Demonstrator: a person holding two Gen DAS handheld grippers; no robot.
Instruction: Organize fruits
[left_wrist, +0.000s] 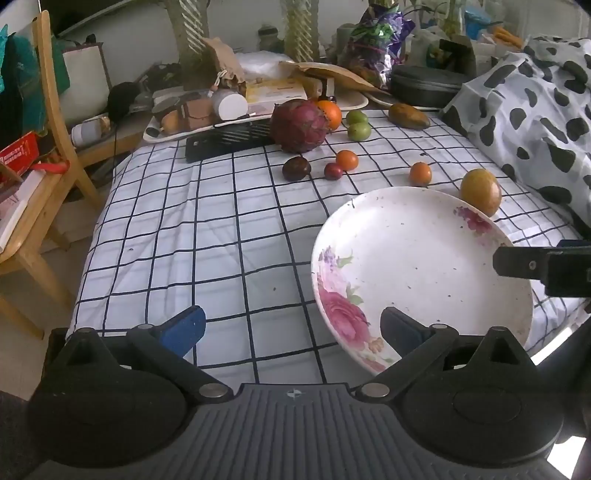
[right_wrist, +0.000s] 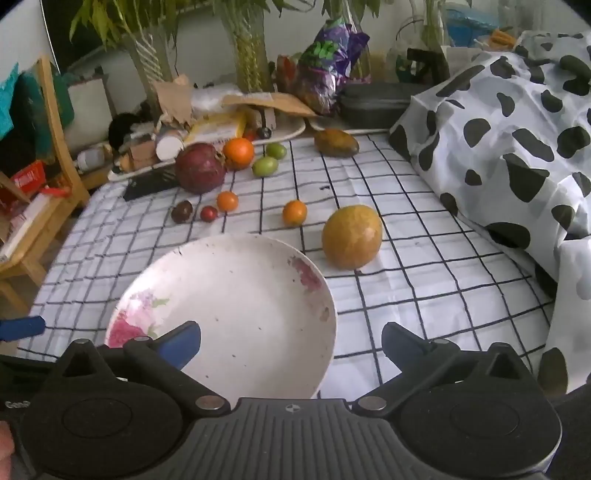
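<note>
A white floral plate (left_wrist: 424, 266) (right_wrist: 236, 302) lies empty on the checked cloth. Beyond it lie a yellow-orange mango (left_wrist: 480, 191) (right_wrist: 351, 236), two small orange fruits (left_wrist: 420, 174) (left_wrist: 347, 160), a small red fruit (left_wrist: 332, 171), a dark fruit (left_wrist: 295, 168), a big purple-red fruit (left_wrist: 299, 125) (right_wrist: 200, 168), an orange (left_wrist: 330, 113), two green fruits (left_wrist: 358, 125) and a brown mango (left_wrist: 408, 115). My left gripper (left_wrist: 291, 328) is open and empty at the plate's left near edge. My right gripper (right_wrist: 291, 341) is open and empty over the plate's near right rim; it also shows in the left wrist view (left_wrist: 535, 267).
A black keyboard-like slab (left_wrist: 229, 142) and a cluttered tray (left_wrist: 207, 110) lie at the back. A cow-print blanket (left_wrist: 535, 110) (right_wrist: 517, 147) rises on the right. A wooden chair (left_wrist: 40, 147) stands on the left past the cloth's edge.
</note>
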